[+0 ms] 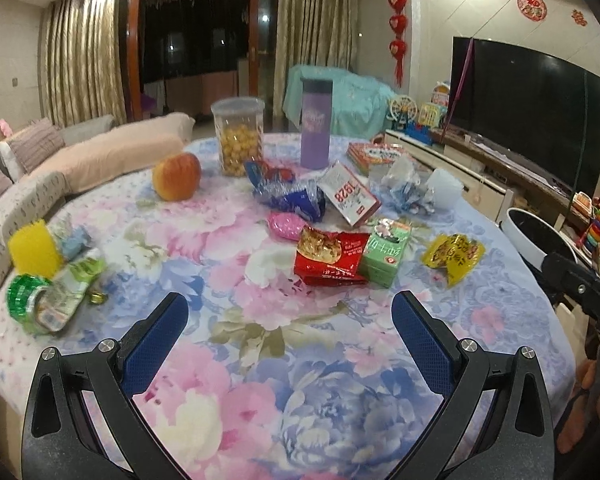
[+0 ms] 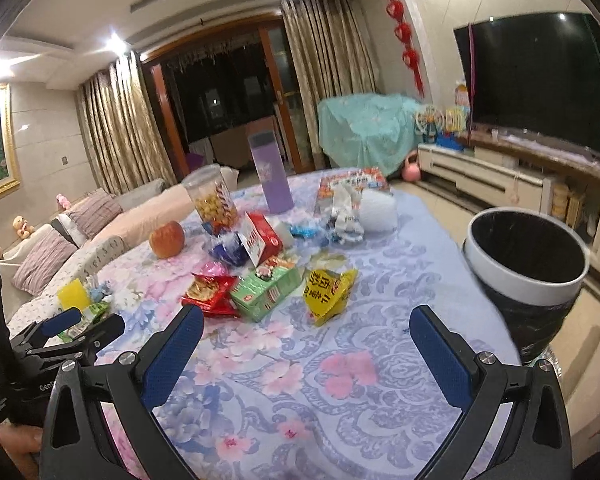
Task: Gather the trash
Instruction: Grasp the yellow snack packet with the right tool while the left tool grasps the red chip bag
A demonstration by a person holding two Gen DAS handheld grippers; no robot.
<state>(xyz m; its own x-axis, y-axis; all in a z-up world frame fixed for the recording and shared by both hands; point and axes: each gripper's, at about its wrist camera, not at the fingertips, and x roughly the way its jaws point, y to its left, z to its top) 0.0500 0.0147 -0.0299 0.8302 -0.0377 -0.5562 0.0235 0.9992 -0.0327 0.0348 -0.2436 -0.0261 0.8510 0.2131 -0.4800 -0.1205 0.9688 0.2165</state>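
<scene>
Snack wrappers litter a floral-clothed table (image 1: 260, 360). A red snack bag (image 1: 330, 256) (image 2: 210, 294) lies beside a green carton (image 1: 384, 256) (image 2: 266, 292), with a yellow wrapper (image 1: 454, 256) (image 2: 328, 290) to their right. Farther back lie a blue foil bag (image 1: 296, 196) and a red-and-white box (image 1: 350, 194) (image 2: 260, 240). Green crumpled packaging (image 1: 48, 300) lies at the left edge. My left gripper (image 1: 290, 312) hovers open over the cloth, short of the red bag. My right gripper (image 2: 306, 330) is open too, near the yellow wrapper. A white bin with a black liner (image 2: 526, 258) stands right of the table.
An apple (image 1: 177, 176), a lidded snack jar (image 1: 238, 136), a purple bottle (image 1: 315, 124) and a yellow sponge (image 1: 34, 248) stand on the table. A sofa (image 1: 80, 152) lies left. A TV (image 1: 528, 112) on a low cabinet lies right.
</scene>
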